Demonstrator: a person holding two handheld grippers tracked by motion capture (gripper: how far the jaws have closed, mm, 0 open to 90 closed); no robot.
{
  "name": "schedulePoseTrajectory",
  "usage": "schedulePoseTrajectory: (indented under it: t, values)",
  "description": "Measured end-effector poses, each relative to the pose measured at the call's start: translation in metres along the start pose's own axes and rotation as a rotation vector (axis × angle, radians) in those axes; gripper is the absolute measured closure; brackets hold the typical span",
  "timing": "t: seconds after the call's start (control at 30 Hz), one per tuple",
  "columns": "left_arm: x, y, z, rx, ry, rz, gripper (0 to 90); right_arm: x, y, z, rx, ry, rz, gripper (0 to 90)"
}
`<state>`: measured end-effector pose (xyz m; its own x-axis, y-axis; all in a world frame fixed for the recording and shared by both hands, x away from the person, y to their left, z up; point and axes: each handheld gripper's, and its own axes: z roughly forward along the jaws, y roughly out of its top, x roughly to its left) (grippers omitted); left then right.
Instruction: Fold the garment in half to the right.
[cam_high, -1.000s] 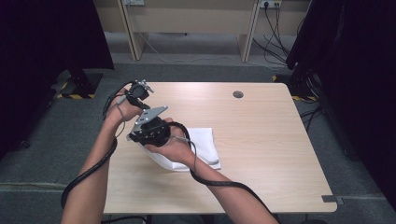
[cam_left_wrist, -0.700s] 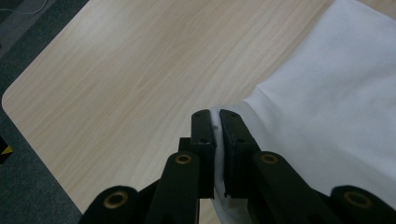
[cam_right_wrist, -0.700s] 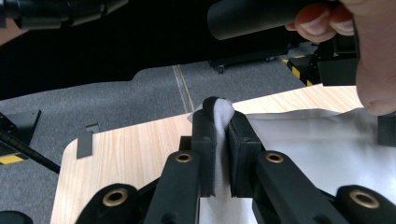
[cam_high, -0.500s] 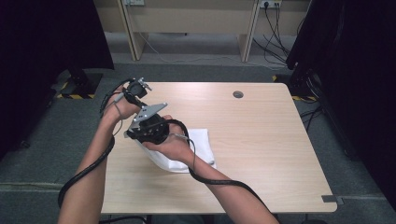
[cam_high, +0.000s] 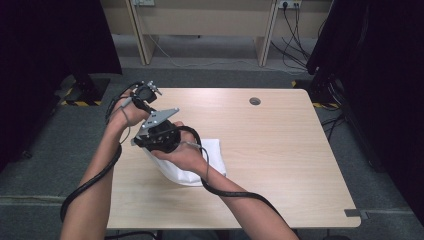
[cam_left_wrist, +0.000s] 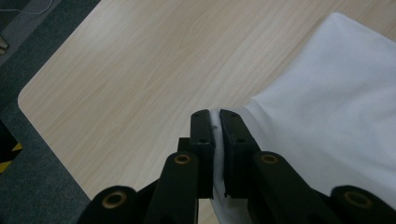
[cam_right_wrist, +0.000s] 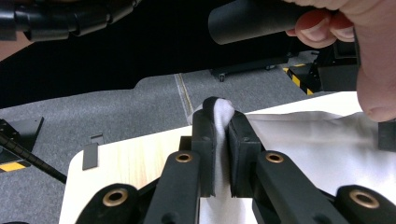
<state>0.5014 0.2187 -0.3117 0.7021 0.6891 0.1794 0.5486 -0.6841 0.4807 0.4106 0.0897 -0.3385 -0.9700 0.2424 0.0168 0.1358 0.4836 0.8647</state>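
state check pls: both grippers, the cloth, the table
left gripper: shut on the white cloth, an edge pinched between its jaws
right gripper: shut on the white cloth, a fold bunched up between its jaws
white cloth: partly lifted at the gripped side, the rest lying on the table
table: wooden top, round hole near its far edge

I see my left gripper (cam_left_wrist: 216, 122) clamped, both black jaws pinching a fold of the soft white cloth (cam_left_wrist: 327, 107) | cloth spreads off to the jaws' right and ahead | pale wood-grain table (cam_left_wrist: 140, 70) lies ahead and left | its rounded corner and grey carpet floor (cam_left_wrist: 28, 182) far left
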Motion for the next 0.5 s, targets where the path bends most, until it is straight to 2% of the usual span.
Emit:
schedulePoseTrajectory:
  t: [0.23,0.5]
  values:
    - [-0.003,0.003,0.003,-0.007,-0.007,-0.002,83.7,-0.001,-0.003,-0.003,0.007,-0.001,-0.004,83.9]
    - [-0.011,0.014,0.005,-0.007,-0.013,0.019,83.5,-0.007,-0.01,-0.018,0.001,-0.015,-0.001,83.9]
